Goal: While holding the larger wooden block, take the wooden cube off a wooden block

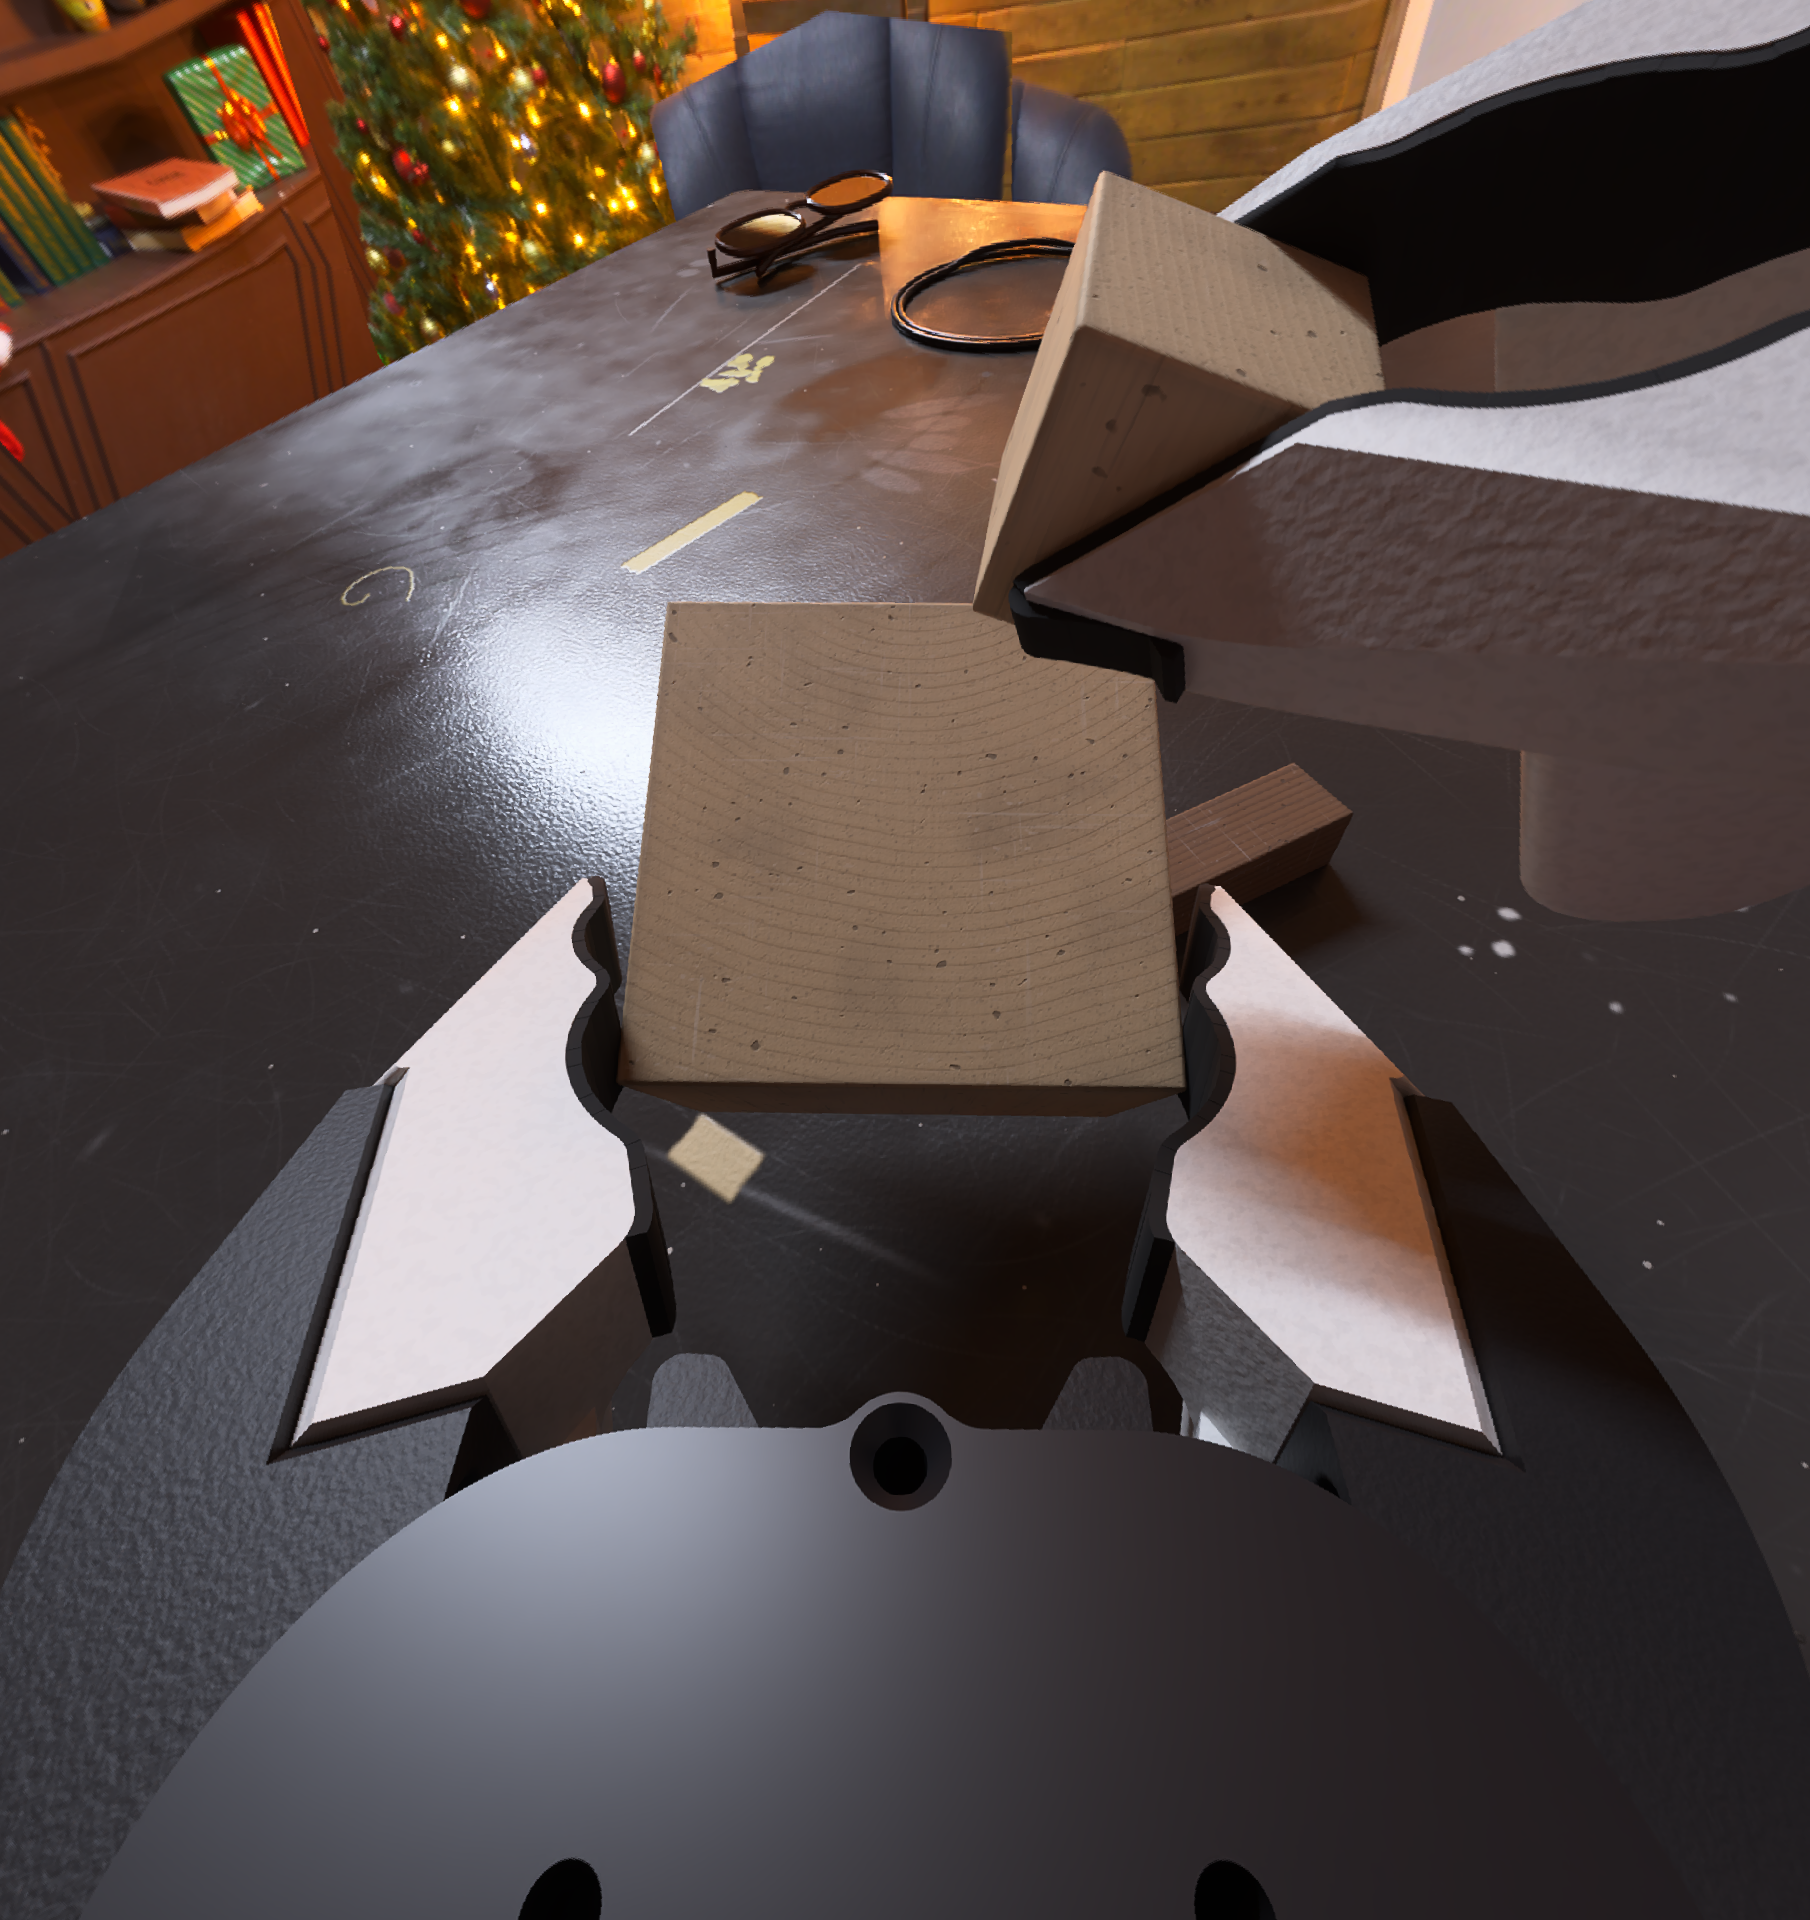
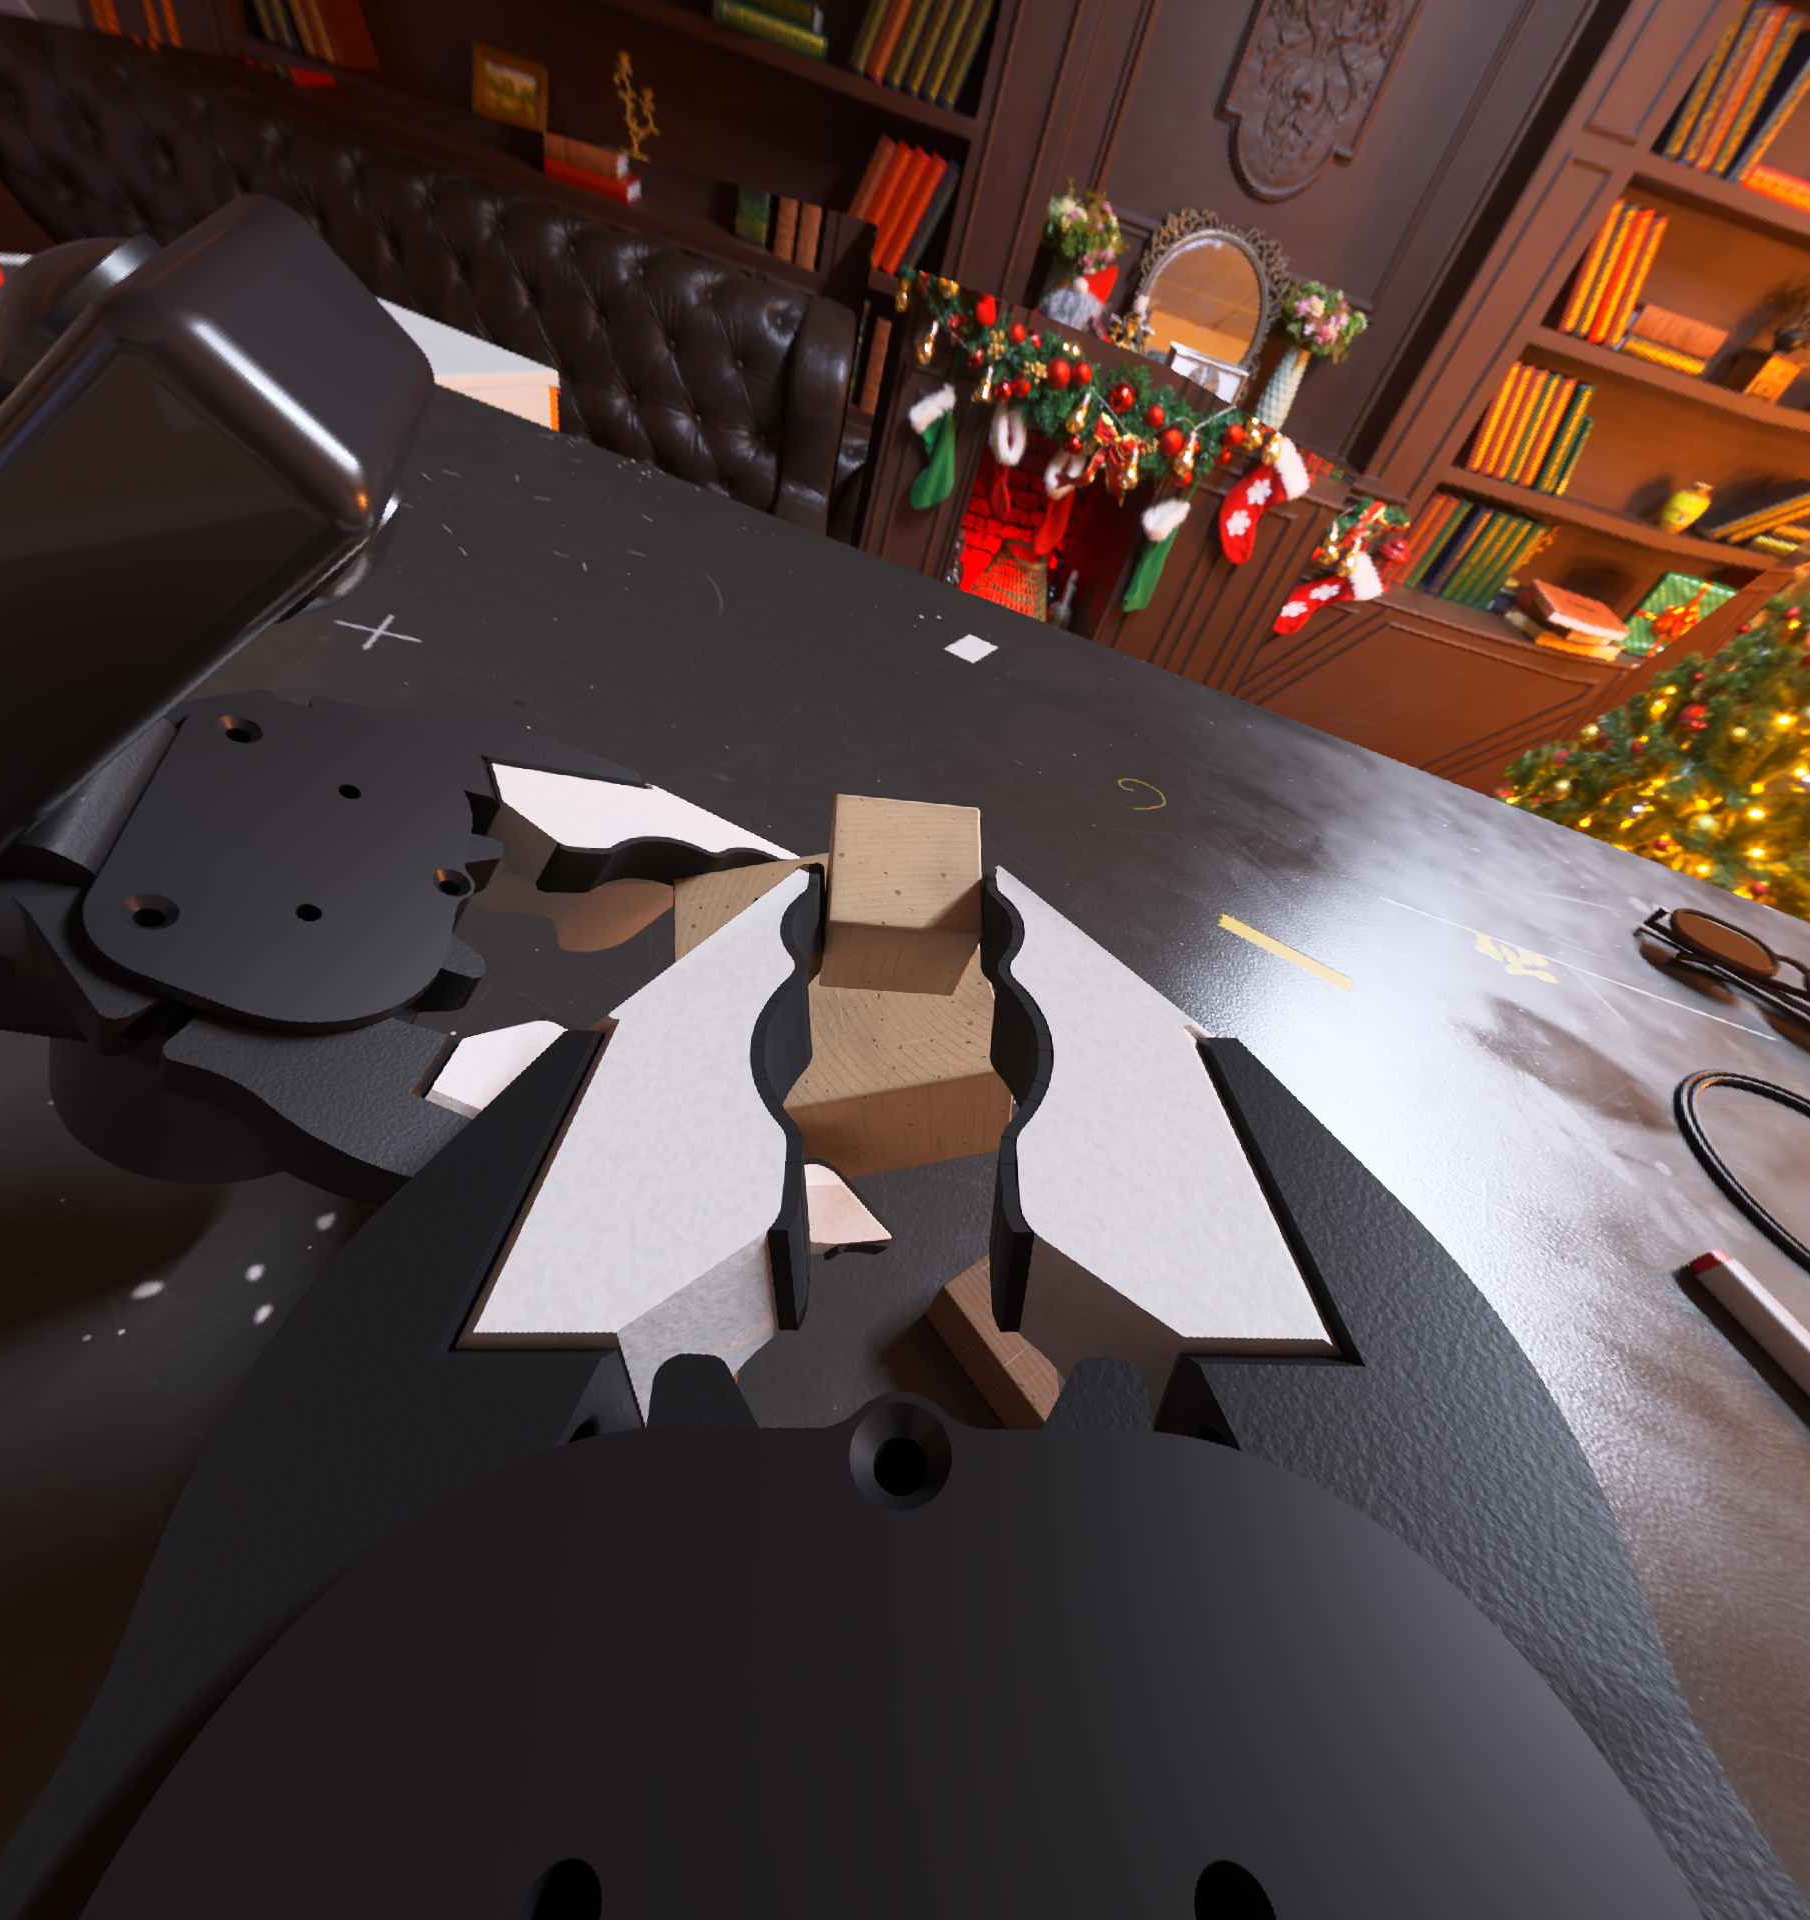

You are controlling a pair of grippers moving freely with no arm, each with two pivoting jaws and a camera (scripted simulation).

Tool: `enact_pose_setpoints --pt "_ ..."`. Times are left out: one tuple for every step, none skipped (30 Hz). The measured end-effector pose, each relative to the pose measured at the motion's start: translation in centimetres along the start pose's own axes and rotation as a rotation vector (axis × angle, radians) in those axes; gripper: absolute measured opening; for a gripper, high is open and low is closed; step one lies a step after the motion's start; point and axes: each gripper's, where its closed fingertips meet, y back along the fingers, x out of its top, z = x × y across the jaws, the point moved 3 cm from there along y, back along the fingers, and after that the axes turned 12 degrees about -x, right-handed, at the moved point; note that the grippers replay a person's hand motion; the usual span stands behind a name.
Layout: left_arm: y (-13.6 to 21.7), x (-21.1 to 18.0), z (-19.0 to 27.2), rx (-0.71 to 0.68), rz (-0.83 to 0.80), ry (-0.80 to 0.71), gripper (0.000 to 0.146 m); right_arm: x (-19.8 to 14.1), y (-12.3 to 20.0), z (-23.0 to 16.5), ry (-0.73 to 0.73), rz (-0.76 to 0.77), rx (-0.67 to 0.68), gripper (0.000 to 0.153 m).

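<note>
The larger wooden block (image 1: 901, 862) lies flat on the dark table (image 1: 309, 831). My left gripper (image 1: 901, 935) is shut on its near part, one finger on each side. My right gripper (image 1: 1244, 405) comes in from the upper right, shut on the smaller wooden cube (image 1: 1181, 353). The cube is tilted above the block's far right corner, with its lowest corner close to the block's far edge. In the right wrist view the cube (image 2: 901, 883) sits between my right gripper's fingers (image 2: 899, 935), with the larger block (image 2: 901, 1081) below it. The left gripper (image 2: 714, 914) holds the block from the left.
A small dark brown wooden stick (image 1: 1259, 831) lies by the block's right side, also under my right gripper (image 2: 994, 1351). Sunglasses (image 1: 797, 223) and a coiled black cable (image 1: 974, 296) lie at the table's far end. A white marker (image 2: 1784, 1340) lies near the cable.
</note>
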Motion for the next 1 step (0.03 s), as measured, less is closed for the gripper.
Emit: enact_pose_setpoints --pt "0.06 -0.05 -0.05 -0.002 0.000 0.004 0.109 0.03 0.00 -0.14 0.011 -0.007 -0.007 0.030"
